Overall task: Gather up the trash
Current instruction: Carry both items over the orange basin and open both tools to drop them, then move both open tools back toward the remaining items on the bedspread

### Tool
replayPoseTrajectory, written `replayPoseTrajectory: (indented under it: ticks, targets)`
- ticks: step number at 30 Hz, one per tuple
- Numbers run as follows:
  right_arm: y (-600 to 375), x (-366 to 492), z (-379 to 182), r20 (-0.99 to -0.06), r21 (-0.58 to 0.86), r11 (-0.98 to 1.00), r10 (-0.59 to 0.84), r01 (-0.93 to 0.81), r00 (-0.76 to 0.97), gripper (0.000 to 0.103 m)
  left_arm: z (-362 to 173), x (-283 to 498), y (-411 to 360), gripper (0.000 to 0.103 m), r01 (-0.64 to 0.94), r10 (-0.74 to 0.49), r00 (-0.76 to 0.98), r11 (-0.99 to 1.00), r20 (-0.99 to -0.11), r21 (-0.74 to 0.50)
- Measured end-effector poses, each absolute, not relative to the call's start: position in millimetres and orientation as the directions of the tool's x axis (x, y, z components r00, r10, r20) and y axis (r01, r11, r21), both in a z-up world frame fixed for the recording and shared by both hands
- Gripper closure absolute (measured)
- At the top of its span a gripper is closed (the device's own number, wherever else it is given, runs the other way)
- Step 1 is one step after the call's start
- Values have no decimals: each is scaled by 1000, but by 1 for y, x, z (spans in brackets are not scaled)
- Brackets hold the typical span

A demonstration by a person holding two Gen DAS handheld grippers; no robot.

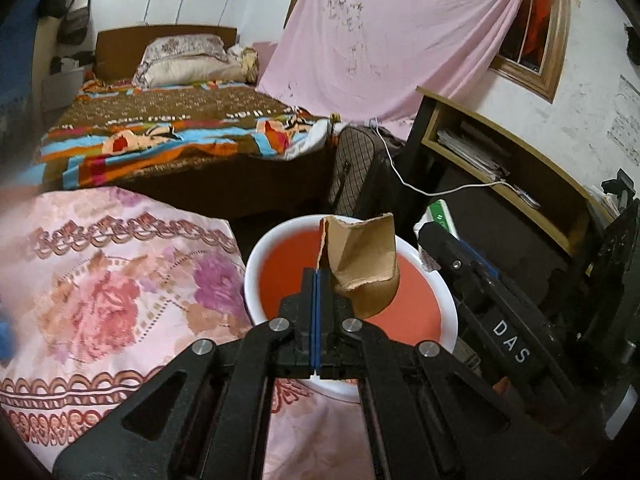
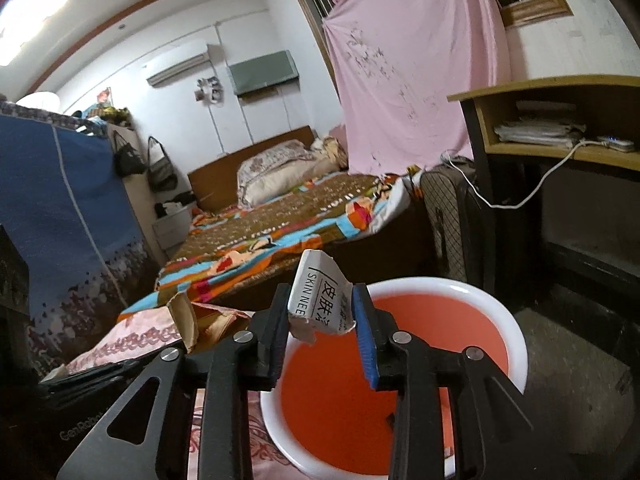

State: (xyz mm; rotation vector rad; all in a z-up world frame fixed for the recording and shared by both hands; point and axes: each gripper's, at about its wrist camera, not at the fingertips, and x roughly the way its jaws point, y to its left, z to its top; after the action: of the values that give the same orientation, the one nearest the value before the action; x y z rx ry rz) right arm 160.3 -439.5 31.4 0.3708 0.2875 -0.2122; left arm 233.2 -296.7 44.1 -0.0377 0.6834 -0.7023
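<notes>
Two scraps of trash are up in my grippers, both over the basin. Starting at the left of the left wrist view, I see the pink flowered cloth [image 1: 120,280] spread under everything, with the bed [image 1: 168,136] behind it. Next comes the white basin [image 1: 256,264] with its orange inside, standing on that cloth. My left gripper [image 1: 317,276] has its jaws pressed together on the torn edge of a brown cardboard scrap [image 1: 360,264], which stands upright and curls off to the right, above the basin's inside. Further right, my right gripper shows as a black body just beside the basin's rim, with the wooden desk [image 1: 500,152] behind it. In the right wrist view, the brown scrap shows at the left edge of the cloth, beside the left gripper's dark body. Then my right gripper [image 2: 320,316] has a crumpled white printed paper wrapper [image 2: 320,304] between its jaws; the jaws stand partly apart, and the blue pad [image 2: 366,340] on the right lies against the wrapper's edge. I cannot tell how firmly it is gripped. The wrapper hangs over the basin's far left rim.
</notes>
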Motion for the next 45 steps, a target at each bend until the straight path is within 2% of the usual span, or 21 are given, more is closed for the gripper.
replayPoseTrajectory:
  ticks: [9, 15, 20, 22, 26, 30, 32, 34, 35, 37, 39, 45]
  targets:
    - [-443, 161, 29, -340, 339, 900, -155, 274, 928, 62, 39, 236, -298, 103, 589, -612, 527, 763, -590, -265]
    - [-443, 161, 30, -329, 335, 903, -155, 269, 932, 57, 43, 234, -287, 102, 576, -615, 556, 770, -560, -274]
    - [-436, 157, 38, -276, 313, 916, -167, 253, 947, 55, 52, 229, -263, 92, 534, -582, 643, 807, -499, -252]
    - [-432, 155, 41, -254, 304, 921, -169, 244, 953, 54, 55, 228, -253, 82, 512, -564, 674, 822, -476, -249]
    - [-423, 155, 46, -221, 294, 930, -161, 223, 962, 50, 63, 224, -230, 70, 463, -520, 739, 854, -428, -237]
    - [-411, 154, 52, -177, 288, 938, -147, 194, 973, 33, 69, 221, -206, 58, 409, -465, 792, 885, -396, -222]
    - [-405, 153, 55, -156, 284, 942, -139, 179, 978, 31, 71, 219, -194, 51, 383, -440, 813, 897, -381, -219]
    - [-396, 153, 58, -135, 275, 948, -129, 162, 982, 24, 73, 215, -180, 37, 355, -412, 838, 910, -359, -215]
    - [-392, 153, 59, -124, 270, 950, -124, 154, 984, 20, 74, 212, -172, 33, 338, -394, 853, 917, -342, -213]
    - [-383, 154, 62, -105, 259, 956, -115, 139, 988, 7, 76, 207, -158, 20, 307, -361, 879, 928, -311, -211]
    - [-373, 154, 64, -88, 249, 959, -113, 132, 990, 0, 77, 202, -144, 11, 270, -325, 904, 938, -277, -217]
    - [-346, 153, 68, -42, 222, 973, -61, 69, 997, 0, 78, 190, -107, 11, 189, -237, 944, 958, -228, -214]
